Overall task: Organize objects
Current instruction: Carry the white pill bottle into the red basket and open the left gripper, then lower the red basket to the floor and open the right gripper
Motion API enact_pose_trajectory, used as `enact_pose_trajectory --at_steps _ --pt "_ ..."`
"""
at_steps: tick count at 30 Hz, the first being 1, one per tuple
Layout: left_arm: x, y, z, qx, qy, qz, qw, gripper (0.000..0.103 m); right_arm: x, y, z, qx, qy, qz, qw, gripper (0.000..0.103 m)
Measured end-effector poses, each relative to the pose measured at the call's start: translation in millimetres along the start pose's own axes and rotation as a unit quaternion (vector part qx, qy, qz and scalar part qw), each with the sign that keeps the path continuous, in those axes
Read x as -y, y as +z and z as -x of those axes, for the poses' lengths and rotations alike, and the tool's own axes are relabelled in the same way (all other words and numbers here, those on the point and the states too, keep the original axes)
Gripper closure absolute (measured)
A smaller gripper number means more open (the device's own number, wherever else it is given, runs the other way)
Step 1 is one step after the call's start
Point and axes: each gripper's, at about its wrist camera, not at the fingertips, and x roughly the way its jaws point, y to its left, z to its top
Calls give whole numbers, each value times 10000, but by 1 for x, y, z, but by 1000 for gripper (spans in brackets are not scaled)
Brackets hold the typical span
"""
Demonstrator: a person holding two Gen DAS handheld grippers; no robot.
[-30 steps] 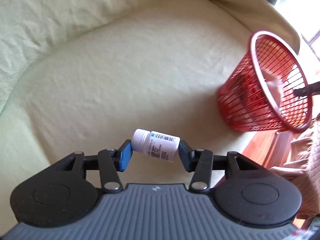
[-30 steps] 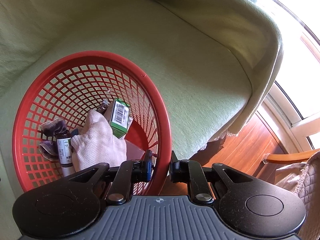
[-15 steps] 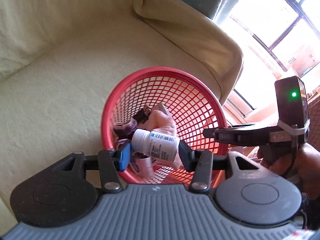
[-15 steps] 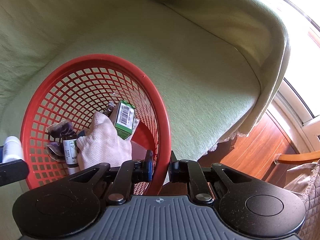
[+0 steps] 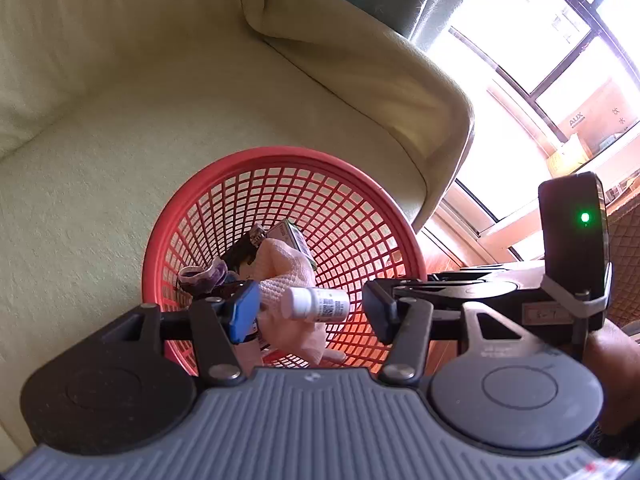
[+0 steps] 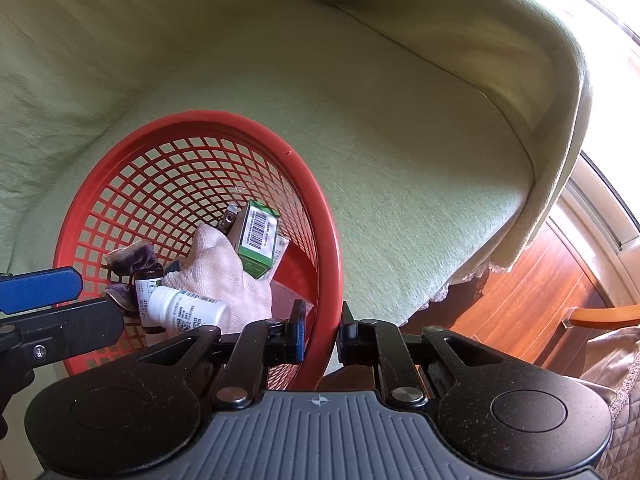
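Observation:
A red mesh basket (image 5: 280, 156) stands on the green sofa seat. My left gripper (image 5: 310, 313) hangs over the basket mouth and its jaws are opening. The white pill bottle (image 5: 320, 310) lies sideways between them, apart from both pads, above the things in the basket. In the right wrist view the bottle (image 6: 188, 310) shows low inside the basket (image 6: 200, 118), beside the left gripper's blue pad (image 6: 40, 288). My right gripper (image 6: 322, 332) is shut on the basket's near rim. A pink cloth (image 6: 224, 272), a green box (image 6: 258, 236) and a small brown bottle (image 6: 146, 280) lie inside.
The sofa's green cover (image 6: 400, 160) runs behind and right of the basket, with a padded armrest (image 5: 380, 80) at the far right. Wooden floor (image 6: 520, 300) and a bright window (image 5: 520, 40) lie past the sofa edge. A wooden chair arm (image 6: 600, 314) sticks in at the right.
My left gripper carried the white bottle from over the open seat to above the basket. Its jaws then widened and the bottle came free of the pads. The right gripper stayed on the rim.

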Motion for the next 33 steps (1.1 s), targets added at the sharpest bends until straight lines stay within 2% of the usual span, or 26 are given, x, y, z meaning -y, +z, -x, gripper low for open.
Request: enact_pose_trajectory --at_steps 13,22,28,31,33 --pt "-29 -15 10 -76 519 306 9982 51 3 0 -4 -57 69 7 10000 91" --pt "-33 -21 14 -25 607 451 9971 51 4 1 -8 -127 124 -10 9998 91" --pt "-36 -24 16 -22 705 513 9962 51 10 -1 -18 -276 400 -373 9981 92" --pt "-40 -27 18 -33 816 565 9951 51 10 -5 -17 -210 457 -527 9973 93" --pt "-44 -30 20 -40 852 611 9945 51 14 -7 -16 -229 608 -810 9946 94"
